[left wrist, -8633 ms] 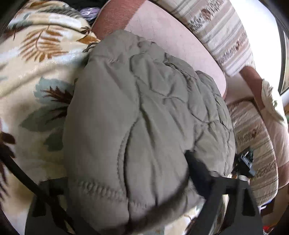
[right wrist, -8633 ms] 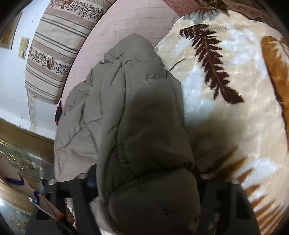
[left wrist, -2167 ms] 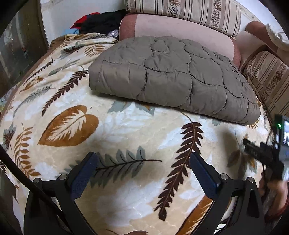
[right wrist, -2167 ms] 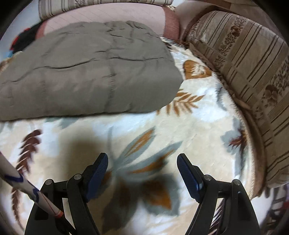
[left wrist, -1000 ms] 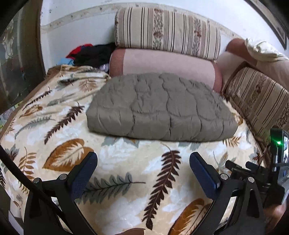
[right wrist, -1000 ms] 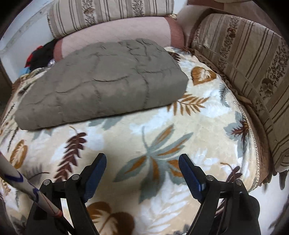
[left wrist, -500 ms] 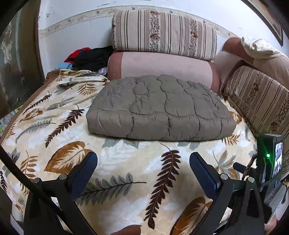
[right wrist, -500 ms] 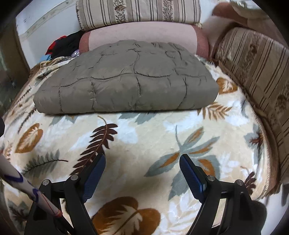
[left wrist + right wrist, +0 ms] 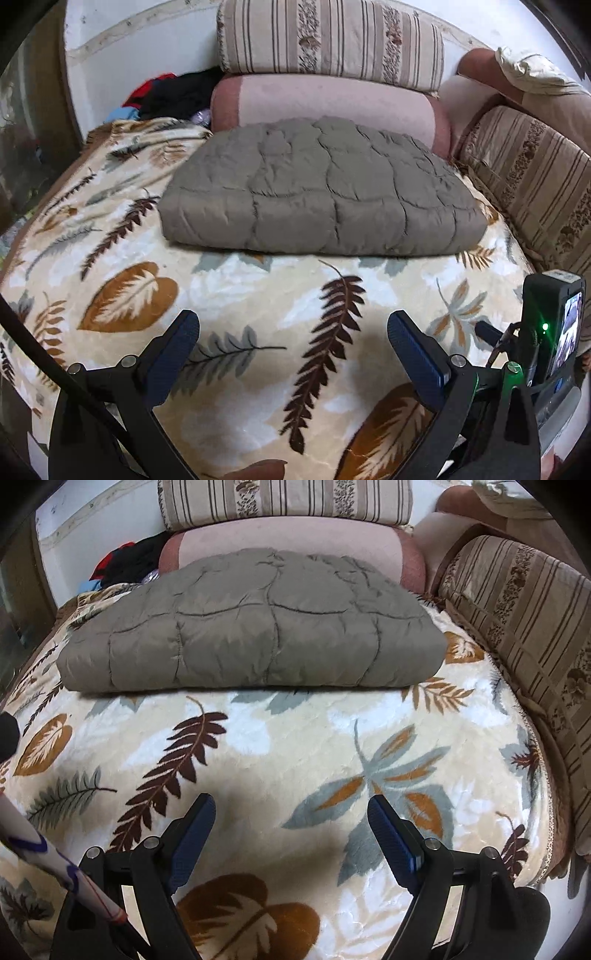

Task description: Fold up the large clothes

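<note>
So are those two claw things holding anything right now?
No. The left gripper and right gripper have open jaws with nothing between them; the folded grey quilted garment lies untouched on the leaf-patterned blanket.

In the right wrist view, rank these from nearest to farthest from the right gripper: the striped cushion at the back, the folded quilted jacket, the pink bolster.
From the right gripper, open over the leaf-print blanket:
1. Folded quilted jacket, straight ahead on the blanket.
2. Pink bolster, directly behind the jacket.
3. Striped cushion, on top of the bolster, against the wall.
</note>
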Available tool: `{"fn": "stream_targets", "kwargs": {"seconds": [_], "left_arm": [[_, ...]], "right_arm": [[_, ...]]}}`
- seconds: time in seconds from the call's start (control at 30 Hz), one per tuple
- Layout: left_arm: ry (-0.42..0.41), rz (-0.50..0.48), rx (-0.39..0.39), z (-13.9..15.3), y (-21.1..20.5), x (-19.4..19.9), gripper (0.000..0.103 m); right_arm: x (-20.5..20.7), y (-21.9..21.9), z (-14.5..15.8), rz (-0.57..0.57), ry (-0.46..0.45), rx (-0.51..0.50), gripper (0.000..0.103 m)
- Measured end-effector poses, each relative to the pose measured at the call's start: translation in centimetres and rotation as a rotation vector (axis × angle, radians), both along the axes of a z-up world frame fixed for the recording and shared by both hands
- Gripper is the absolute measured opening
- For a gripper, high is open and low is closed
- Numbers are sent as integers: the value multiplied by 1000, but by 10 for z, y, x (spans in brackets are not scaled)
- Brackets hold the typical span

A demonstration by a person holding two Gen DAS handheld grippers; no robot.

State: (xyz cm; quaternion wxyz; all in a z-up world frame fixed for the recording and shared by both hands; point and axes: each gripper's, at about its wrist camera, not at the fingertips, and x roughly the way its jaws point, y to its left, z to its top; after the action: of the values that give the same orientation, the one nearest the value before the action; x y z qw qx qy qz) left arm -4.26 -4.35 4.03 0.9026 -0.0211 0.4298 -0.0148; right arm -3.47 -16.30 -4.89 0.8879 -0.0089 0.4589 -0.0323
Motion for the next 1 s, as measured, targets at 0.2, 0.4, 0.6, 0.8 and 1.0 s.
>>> {"fn": "stream_targets", "kwargs": {"seconds": [0.2,0.4,0.6,0.8,1.0], "left_arm": [[42,-2,0,-15,3,2,101],[30,32,28,-20,16,4,101],[43,41,45,-27,19,5,101],[62,34,30,-29,17,6,101],[74,30,33,-33,14,5,101]], "right_arm": [[4,7,-6,-1,44,-24,88],[5,24,-8,41,33,-76,88],[3,34,-9,62,21,-116,88],[2,37,-13,78,31,-122,88],[1,34,-13,71,33,-123,88]]}}
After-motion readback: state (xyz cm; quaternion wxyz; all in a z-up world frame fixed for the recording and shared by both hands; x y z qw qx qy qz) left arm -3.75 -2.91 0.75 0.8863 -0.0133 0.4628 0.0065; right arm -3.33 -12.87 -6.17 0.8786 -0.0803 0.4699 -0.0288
